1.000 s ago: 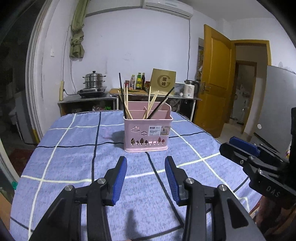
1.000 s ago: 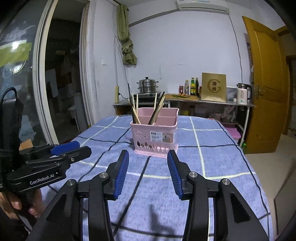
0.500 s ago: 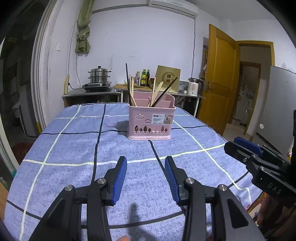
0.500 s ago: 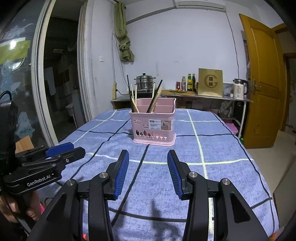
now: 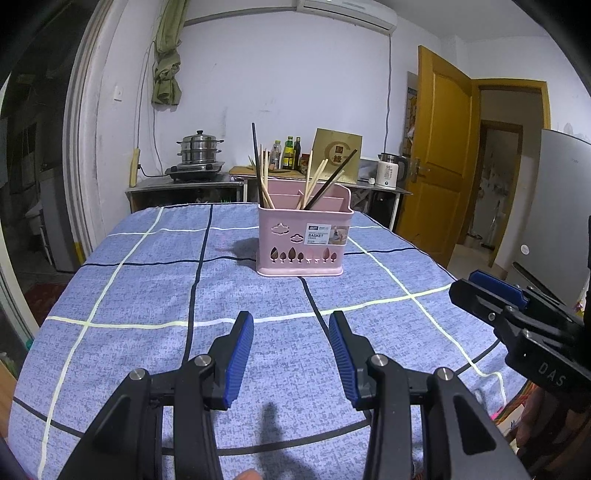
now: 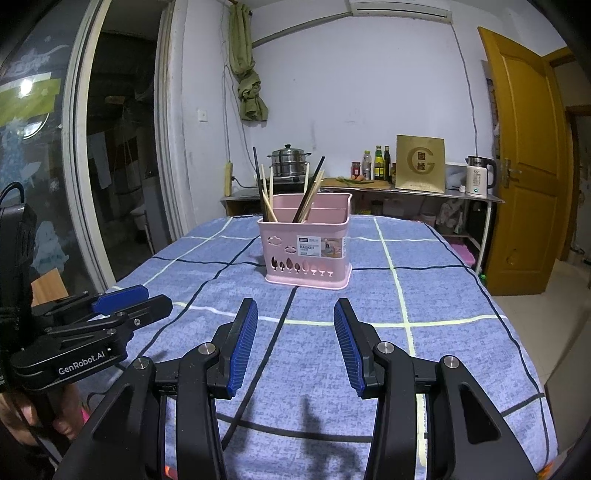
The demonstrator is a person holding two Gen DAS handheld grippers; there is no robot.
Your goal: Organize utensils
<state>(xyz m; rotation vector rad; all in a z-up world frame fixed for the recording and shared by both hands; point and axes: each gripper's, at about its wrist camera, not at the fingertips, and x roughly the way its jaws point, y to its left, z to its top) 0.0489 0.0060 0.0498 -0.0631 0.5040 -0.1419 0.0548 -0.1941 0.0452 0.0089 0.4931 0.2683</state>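
White walls (image 5: 288,85) carry an air conditioner (image 5: 347,14) near the ceiling and a knotted green curtain (image 6: 249,88). A steel counter (image 6: 406,192) along the back wall holds a steamer pot (image 5: 199,147), bottles (image 6: 376,162) and a kettle (image 6: 478,175), with an open yellow door (image 5: 443,155) at the right.

- The left hand-held gripper (image 5: 291,326) is hovering with its jaws standing apart, nothing between the blue pads (image 5: 238,356).
- The right hand-held gripper (image 6: 295,314) is hanging in the same pose, jaws parted and gripping nothing.
- Both are tilting gently downward, side by side and well apart from each other.
- In the right wrist view, a hand (image 6: 55,417) is wrapping around the left tool's handle; a fingertip (image 5: 246,474) is showing at the bottom edge of the left wrist view.
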